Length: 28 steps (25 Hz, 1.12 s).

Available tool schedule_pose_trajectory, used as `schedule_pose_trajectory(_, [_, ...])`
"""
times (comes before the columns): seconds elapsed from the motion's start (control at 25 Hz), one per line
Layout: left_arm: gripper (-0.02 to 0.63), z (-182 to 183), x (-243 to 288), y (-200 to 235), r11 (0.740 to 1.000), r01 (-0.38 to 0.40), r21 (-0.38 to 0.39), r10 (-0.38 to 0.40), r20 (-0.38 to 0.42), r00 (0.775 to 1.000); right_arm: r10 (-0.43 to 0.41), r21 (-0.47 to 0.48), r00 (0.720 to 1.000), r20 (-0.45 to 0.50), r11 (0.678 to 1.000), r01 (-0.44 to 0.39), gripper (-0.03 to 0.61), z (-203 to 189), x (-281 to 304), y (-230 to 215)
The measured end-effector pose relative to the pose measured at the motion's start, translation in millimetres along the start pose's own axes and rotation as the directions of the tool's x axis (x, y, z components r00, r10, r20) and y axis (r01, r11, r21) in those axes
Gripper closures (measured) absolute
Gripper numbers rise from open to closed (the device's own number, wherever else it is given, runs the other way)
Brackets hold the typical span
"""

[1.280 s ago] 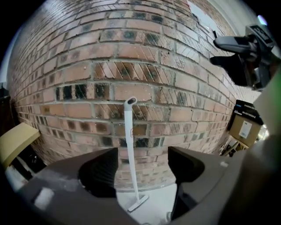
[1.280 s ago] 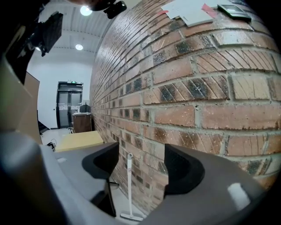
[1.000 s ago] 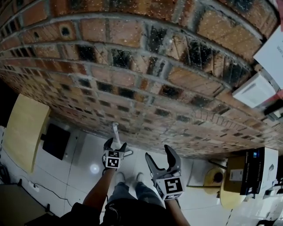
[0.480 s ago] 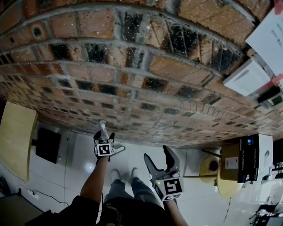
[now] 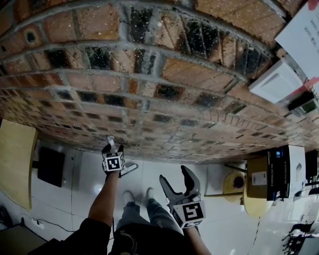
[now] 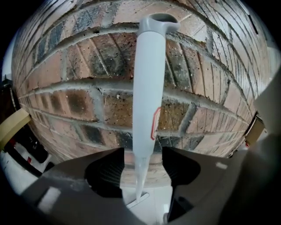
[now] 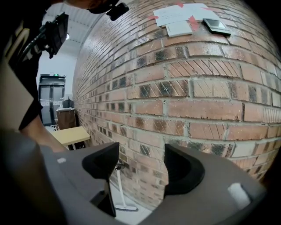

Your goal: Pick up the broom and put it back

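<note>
Broom [image 6: 147, 88] stands near upright vs the brick wall [image 6: 79, 101], its head down on the white floor [image 5: 94, 172]; pale grey handle runs up btwn the jaws of my left gripper [image 6: 142, 151]. Left gripper view: jaws have just been closing round the handle, which sits centred w/ a thin sliver of gap each side; pads not pressing on it as far as I can see, so the L claw is not yet clenched. That view also gives the looped handle top and a red-edged label [image 6: 154, 125] partway down. Head view shows neither of those; there I get only the handle tip [image 5: 110, 142] poking up past the L marker cube [image 5: 113, 162], and the broom head [image 5: 127, 168] on the floor just beside it. My right gripper [image 7: 141, 151] is released; jaws wide, nothing btwn them but wall. In head view it hangs apart from the broom, to its right. Right gripper view alone gives the broom side-on: a thin stick at the wall foot, head flat on the floor. It also catches a yellow table [image 7: 70, 135] farther along the wall and papers [image 7: 184, 13] taped high up; head view adds boxes [image 5: 279, 172] at far right.
</note>
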State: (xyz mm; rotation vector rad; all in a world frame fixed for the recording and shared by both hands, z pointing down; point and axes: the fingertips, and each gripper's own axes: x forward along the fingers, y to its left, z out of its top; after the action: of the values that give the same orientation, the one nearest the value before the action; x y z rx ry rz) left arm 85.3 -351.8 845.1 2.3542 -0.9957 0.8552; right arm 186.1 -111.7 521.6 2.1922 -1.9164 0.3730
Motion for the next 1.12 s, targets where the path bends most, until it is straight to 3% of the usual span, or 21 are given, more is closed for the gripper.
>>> schedule_pose_trajectory(0.16, [0.396,2.0,-0.5,6.7,0.999,-0.019,-0.034,0.020,0.005,1.000,0.002,-0.008,1.000,-0.004,1.000,-0.002,0.249,-0.5,-1.5,-0.1])
schedule_pose_trajectory(0.28, [0.514,2.2,-0.8,7.4,0.999,-0.023,-0.045,0.024,0.007,1.000,0.004,-0.007,1.000,-0.006,1.000,-0.004,0.249,-1.3,-3.3,0.4])
schedule_pose_trajectory(0.32, [0.526,1.9,-2.0,6.2,0.999,-0.021,-0.043,0.021,0.002,1.000,0.005,-0.009,1.000,-0.008,1.000,-0.005,0.249,-1.5,-3.7,0.7])
schedule_pose_trajectory(0.64, [0.523,-11.5,-18.7,-17.3,0.997,0.058,0.042,-0.057,-0.029,0.998,0.039,-0.013,0.999,0.004,0.999,-0.039,0.249,-0.9,-5.1,5.6])
schedule_pose_trajectory(0.96, [0.525,-45.6,-56.7,-34.9,0.997,0.048,0.054,-0.045,-0.053,0.998,0.084,-0.004,0.996,0.041,0.996,-0.084,0.249,7.1,-8.4,11.8])
schedule_pose_trajectory(1.12, [0.525,-43.3,-84.2,-45.5,0.998,0.042,0.053,-0.041,-0.023,0.999,0.115,0.001,0.992,0.055,0.993,-0.116,0.249,12.5,-6.4,16.3])
